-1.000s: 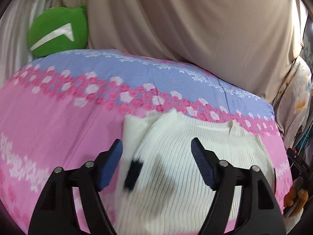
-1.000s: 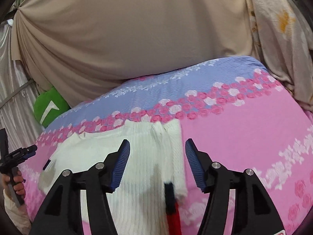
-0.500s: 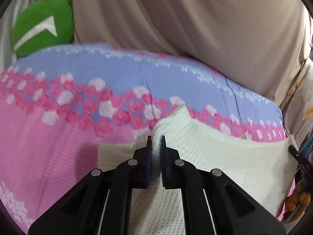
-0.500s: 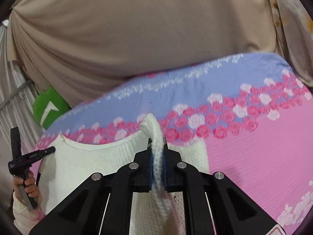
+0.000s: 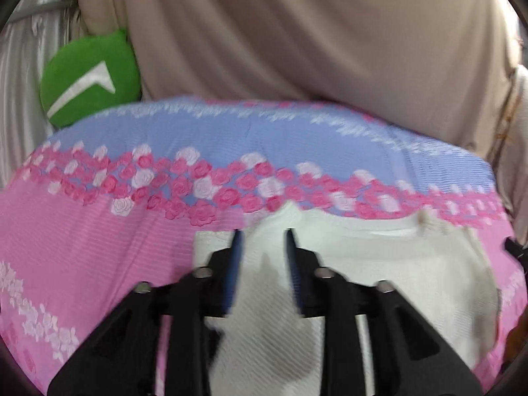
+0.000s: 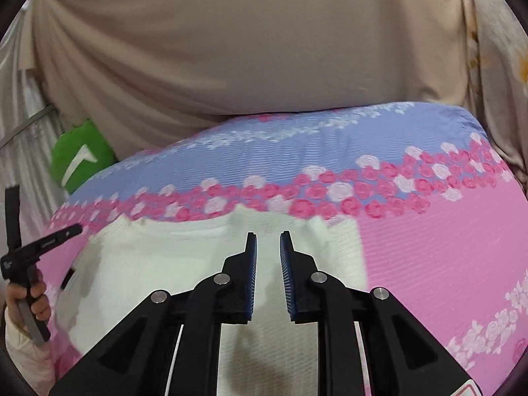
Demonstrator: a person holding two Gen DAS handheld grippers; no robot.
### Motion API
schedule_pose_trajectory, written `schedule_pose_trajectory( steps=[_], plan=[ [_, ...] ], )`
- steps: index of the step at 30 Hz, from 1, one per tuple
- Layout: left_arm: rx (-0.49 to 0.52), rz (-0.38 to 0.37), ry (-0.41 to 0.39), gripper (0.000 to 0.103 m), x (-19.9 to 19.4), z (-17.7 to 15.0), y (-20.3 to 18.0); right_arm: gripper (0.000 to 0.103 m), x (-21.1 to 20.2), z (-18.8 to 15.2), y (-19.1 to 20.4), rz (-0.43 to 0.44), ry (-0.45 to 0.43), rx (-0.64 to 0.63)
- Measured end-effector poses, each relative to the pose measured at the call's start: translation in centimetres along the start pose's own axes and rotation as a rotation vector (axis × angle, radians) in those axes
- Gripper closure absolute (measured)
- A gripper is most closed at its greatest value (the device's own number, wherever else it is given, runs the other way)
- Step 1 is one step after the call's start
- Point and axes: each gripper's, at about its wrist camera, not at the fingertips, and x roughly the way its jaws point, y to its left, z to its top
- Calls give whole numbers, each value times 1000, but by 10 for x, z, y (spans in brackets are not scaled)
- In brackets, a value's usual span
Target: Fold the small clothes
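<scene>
Your left gripper (image 5: 262, 241) is opening, its blue pads apart with a raised ridge of the white knit top (image 5: 379, 274) between them; the frame is blurred, but the pads do not seem to press on the cloth. Your right gripper (image 6: 268, 241) is opening too, its jaws at a narrow gap above the same white knit top (image 6: 165, 264), and nothing sits between them that you could call a grip.

The garment lies spread on the pink and blue flowered bedspread (image 5: 99, 247), its far edge along the band of roses. In the right wrist view, your left hand (image 6: 31, 300) shows at the frame's left edge, wrapped round the other tool's handle.

By the look of it, you are letting go after setting the far edge down, so one fold or a straightening pull is being finished. The next move calls for choosing a fresh hem or side, pinching it with both tools, and carrying it evenly across so the knit does not bunch.

Count: one white top, two grippers, one bedspread, one green cushion (image 5: 89, 76) at the far left, one beige drape (image 5: 297, 33) behind.
</scene>
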Motion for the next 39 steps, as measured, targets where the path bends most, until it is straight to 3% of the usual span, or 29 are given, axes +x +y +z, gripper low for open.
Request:
schedule_pose_trajectory(
  steps=[2,4,6,9,12,14,15,17,19,20,22,24,27,31,32,33,34,35,38,39],
  plan=[
    [30,-97,-15,60,-25,-13,-27,83,15,-23,46,145,92,-68],
    [60,-179,36,60,-24,-28,-50,84,33,-51,82,264,181,-116],
    [103,-228,125,62,-12,-52,-69,89,45,-76,102,292,243,-160],
    [122,-131,179,66,0,-79,-55,98,39,-91,72,196,259,-135],
    [45,-33,220,70,-2,-99,1,98,6,-97,-13,4,229,6],
    [-13,-71,211,91,-17,-112,36,103,-23,-110,-69,-91,215,122],
    [-55,-77,226,96,-24,-118,51,103,-35,-117,-90,-85,208,175],
    [-93,-71,248,97,-35,-127,62,103,-56,-125,-114,-58,195,267],
    [-107,-65,229,97,-44,-123,59,102,-66,-116,-106,-115,165,217],
    [-100,-68,210,95,-47,-116,56,85,-67,-107,-98,-133,137,189],
    [-66,-76,133,79,-53,-91,43,80,-66,-82,-89,-117,78,150],
    [-45,-52,60,53,-49,-62,30,68,-51,-52,-86,-117,34,118],
    [-34,-43,37,38,-18,-25,19,53,-12,-12,-82,-114,31,108],
    [-52,11,131,36,50,0,18,51,54,15,-90,-111,136,164],
    [-59,-1,165,50,67,1,18,51,67,14,-89,-129,175,165],
    [-67,-14,196,92,80,1,20,63,80,13,-89,-143,215,158],
    [-85,-34,247,96,94,-1,22,81,88,11,-89,-142,236,155],
    [-102,-52,247,97,97,-3,25,94,85,12,-88,-120,222,164],
    [-77,-24,174,98,85,-3,27,95,48,17,-87,-101,45,157],
    [-86,-22,169,98,84,-4,30,96,45,18,-92,-120,29,165]
  ],
)
